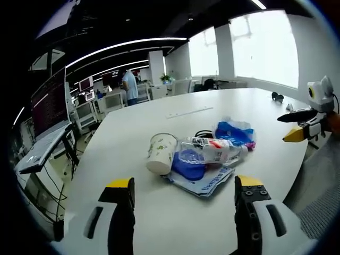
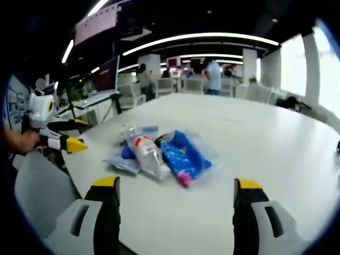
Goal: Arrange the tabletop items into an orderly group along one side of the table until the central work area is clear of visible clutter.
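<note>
A small heap of clutter lies mid-table. In the left gripper view a paper cup [image 1: 161, 154] lies on its side, touching a blue round piece [image 1: 188, 163] and a clear plastic bottle [image 1: 215, 150]. A blue packet [image 1: 234, 133] lies behind them, and a flat printed bag [image 1: 204, 183] lies underneath. My left gripper [image 1: 185, 186] stands open just short of the heap, holding nothing. The right gripper [image 1: 300, 125] hovers at the table's right edge. In the right gripper view the bottle [image 2: 147, 154], blue packet [image 2: 183, 154] and flat bag [image 2: 119, 156] lie ahead of my open right gripper [image 2: 176, 185]. The left gripper [image 2: 58, 135] is at the left.
The white table [image 1: 159, 223] stretches far back. On it are a thin pale strip [image 1: 189, 112] and a small dark object [image 1: 276, 96] near the far right edge. A black cable [image 1: 203, 134] lies behind the heap. A grey chair [image 2: 40, 191] stands by the table edge. Desks, monitors and people fill the background.
</note>
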